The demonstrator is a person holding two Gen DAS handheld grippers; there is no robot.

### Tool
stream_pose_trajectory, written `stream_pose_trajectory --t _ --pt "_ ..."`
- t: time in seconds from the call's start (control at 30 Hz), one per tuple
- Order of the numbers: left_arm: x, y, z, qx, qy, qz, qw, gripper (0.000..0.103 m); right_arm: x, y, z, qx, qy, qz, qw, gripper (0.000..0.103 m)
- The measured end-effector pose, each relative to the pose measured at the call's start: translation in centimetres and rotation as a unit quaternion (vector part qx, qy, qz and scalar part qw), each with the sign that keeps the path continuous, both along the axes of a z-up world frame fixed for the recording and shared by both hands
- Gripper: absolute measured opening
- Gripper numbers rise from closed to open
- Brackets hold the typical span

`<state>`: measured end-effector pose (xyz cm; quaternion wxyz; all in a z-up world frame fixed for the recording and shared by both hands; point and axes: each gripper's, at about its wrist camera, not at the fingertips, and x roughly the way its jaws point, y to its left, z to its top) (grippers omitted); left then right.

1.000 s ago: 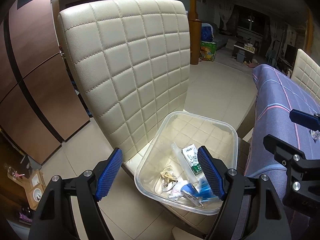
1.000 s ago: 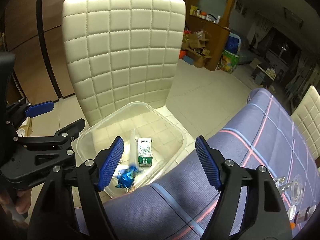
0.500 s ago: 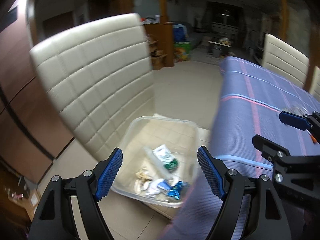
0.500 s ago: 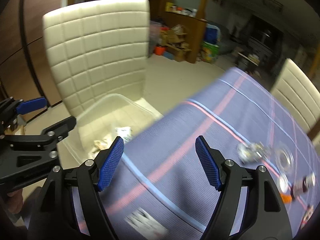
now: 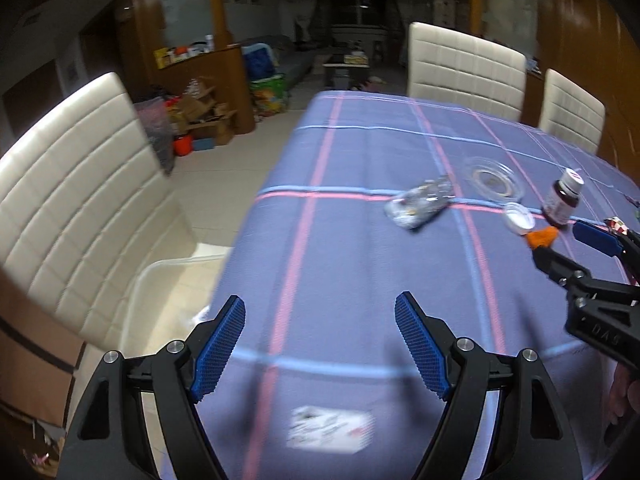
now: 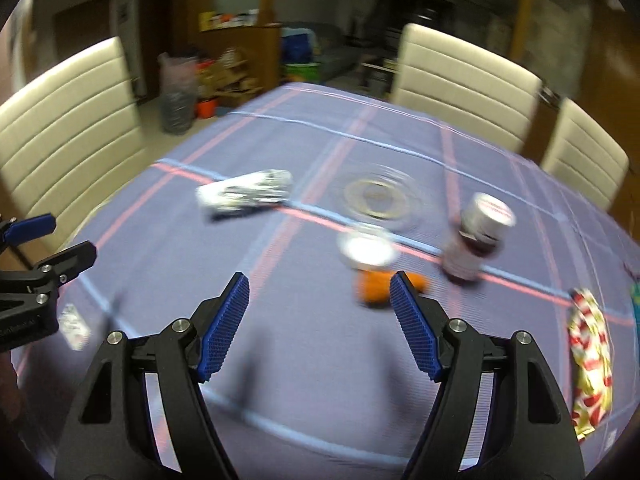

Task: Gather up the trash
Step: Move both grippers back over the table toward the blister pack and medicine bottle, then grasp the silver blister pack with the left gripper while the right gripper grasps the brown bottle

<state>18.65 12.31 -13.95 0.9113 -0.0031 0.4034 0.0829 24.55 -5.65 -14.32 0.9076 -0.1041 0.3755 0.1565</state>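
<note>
Both grippers hang open and empty over a table with a purple plaid cloth (image 5: 340, 240). My left gripper (image 5: 320, 344) is above the near edge, just beyond a white printed paper scrap (image 5: 330, 428). My right gripper (image 6: 320, 320) is close before an orange scrap (image 6: 374, 290), a white cap (image 6: 366, 250) and a brown bottle with a white lid (image 6: 476, 240). A crumpled clear wrapper (image 6: 244, 194) lies mid-table, also in the left view (image 5: 420, 204). A red and yellow wrapper (image 6: 590, 360) lies at the right. The clear trash bin's rim (image 5: 168, 268) shows on the chair at left.
A clear glass dish (image 5: 494, 180) sits behind the cap. Cream quilted chairs stand at the left (image 5: 72, 208) and at the far side (image 5: 464, 68). Boxes and clutter (image 5: 196, 120) sit on the tiled floor beyond.
Both grippers have swung right, away from the bin on the chair, to face the table. The bin has slid to the left edge of the view. Both stay open and empty.
</note>
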Motion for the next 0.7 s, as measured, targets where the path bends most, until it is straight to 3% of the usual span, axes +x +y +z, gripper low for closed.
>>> stream_pose_trajectory --t 0.3,0.63,0.7 --pt "6.4 -4.7 -1.0 0.004 0.010 -0.043 0.9990 0.076 4.4 -7.6 -1.6 0.011 0.023 -0.077 0.997 0.067" --pt "11.5 -6.5 -2.3 0.025 0.025 -0.062 0.9975 0.076 8.8 -7.9 -2.6 0.020 0.035 -0.082 0.996 0.067" --pt "11.9 -6.5 -2.6 0.028 0.026 -0.063 0.9973 0.075 9.6 -7.9 -2.9 0.024 0.040 -0.082 0.996 0.058"
